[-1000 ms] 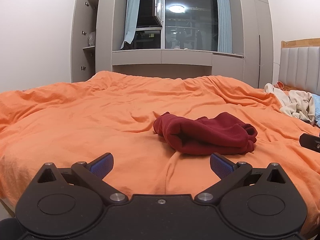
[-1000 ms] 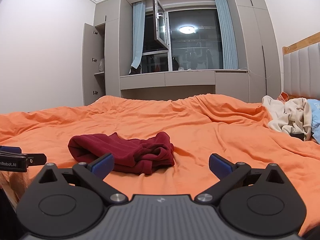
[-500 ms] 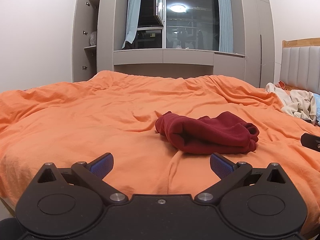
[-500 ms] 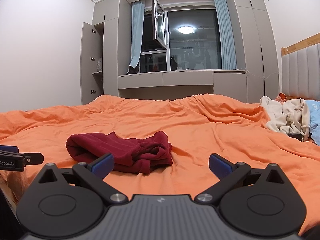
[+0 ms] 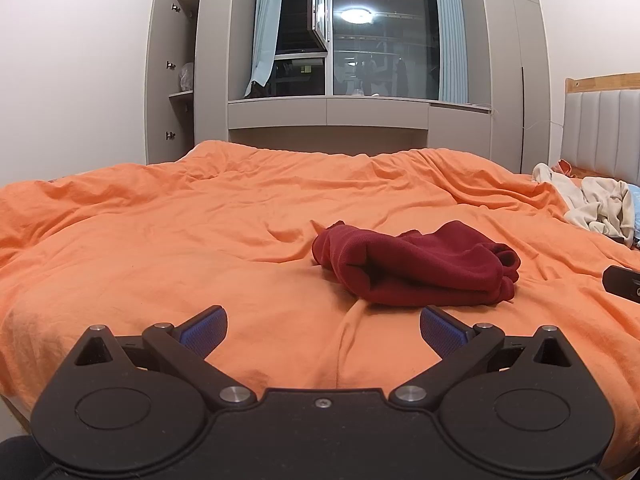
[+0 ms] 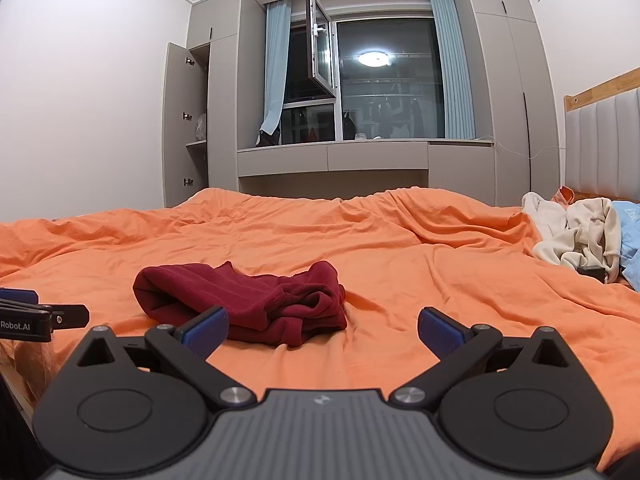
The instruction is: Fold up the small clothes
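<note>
A dark red garment (image 5: 416, 266) lies crumpled in a loose fold on the orange bedspread (image 5: 200, 240). It also shows in the right wrist view (image 6: 248, 304). My left gripper (image 5: 323, 326) is open and empty, just short of the garment and a little to its left. My right gripper (image 6: 323, 326) is open and empty, with the garment ahead of its left finger. The left gripper's side shows at the left edge of the right wrist view (image 6: 40, 318). The right gripper's tip shows at the right edge of the left wrist view (image 5: 622, 284).
A heap of cream clothes (image 6: 576, 236) and a light blue item (image 6: 630, 240) lie by the padded headboard (image 6: 600, 148) at the right. Grey cabinets (image 6: 332, 160) and a window (image 6: 380, 84) stand beyond the bed. The bed's near edge lies below the grippers.
Both grippers have tilted slightly upward and stayed open. The red garment sits a touch lower in both views and has not been moved.
</note>
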Motion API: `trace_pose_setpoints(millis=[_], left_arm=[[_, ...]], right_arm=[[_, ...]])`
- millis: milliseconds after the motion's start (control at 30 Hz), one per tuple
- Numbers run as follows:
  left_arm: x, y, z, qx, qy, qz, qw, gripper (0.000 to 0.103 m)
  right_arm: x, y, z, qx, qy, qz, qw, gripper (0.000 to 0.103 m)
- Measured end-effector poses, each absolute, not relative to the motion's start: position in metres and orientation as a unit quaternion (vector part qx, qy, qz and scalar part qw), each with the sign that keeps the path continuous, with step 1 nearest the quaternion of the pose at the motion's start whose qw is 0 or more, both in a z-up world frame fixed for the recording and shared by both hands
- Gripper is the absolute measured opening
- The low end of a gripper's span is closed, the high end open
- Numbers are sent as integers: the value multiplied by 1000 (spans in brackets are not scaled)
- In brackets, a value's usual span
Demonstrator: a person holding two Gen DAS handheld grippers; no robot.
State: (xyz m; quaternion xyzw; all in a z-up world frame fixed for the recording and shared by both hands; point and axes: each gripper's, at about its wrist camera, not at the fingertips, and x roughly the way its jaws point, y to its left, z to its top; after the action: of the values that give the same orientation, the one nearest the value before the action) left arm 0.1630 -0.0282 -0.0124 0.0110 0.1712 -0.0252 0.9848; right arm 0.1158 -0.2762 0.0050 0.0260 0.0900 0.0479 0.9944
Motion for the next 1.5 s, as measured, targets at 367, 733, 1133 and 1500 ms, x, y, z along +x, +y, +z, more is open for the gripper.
trace_pose_setpoints(millis=[367, 733, 1133, 1500], left_arm=[[163, -28, -12, 11, 172, -25, 985, 102], [161, -24, -14, 18, 173, -4, 985, 102], [157, -26, -12, 29, 178, -6, 984, 102], [158, -27, -10, 26, 182, -4, 983, 102]], right_arm=[[116, -276, 5, 25, 90, 48, 994, 103], [116, -275, 4, 24, 91, 48, 994, 103], [116, -275, 5, 24, 91, 48, 994, 103], [116, -274, 5, 24, 91, 48, 994, 103]])
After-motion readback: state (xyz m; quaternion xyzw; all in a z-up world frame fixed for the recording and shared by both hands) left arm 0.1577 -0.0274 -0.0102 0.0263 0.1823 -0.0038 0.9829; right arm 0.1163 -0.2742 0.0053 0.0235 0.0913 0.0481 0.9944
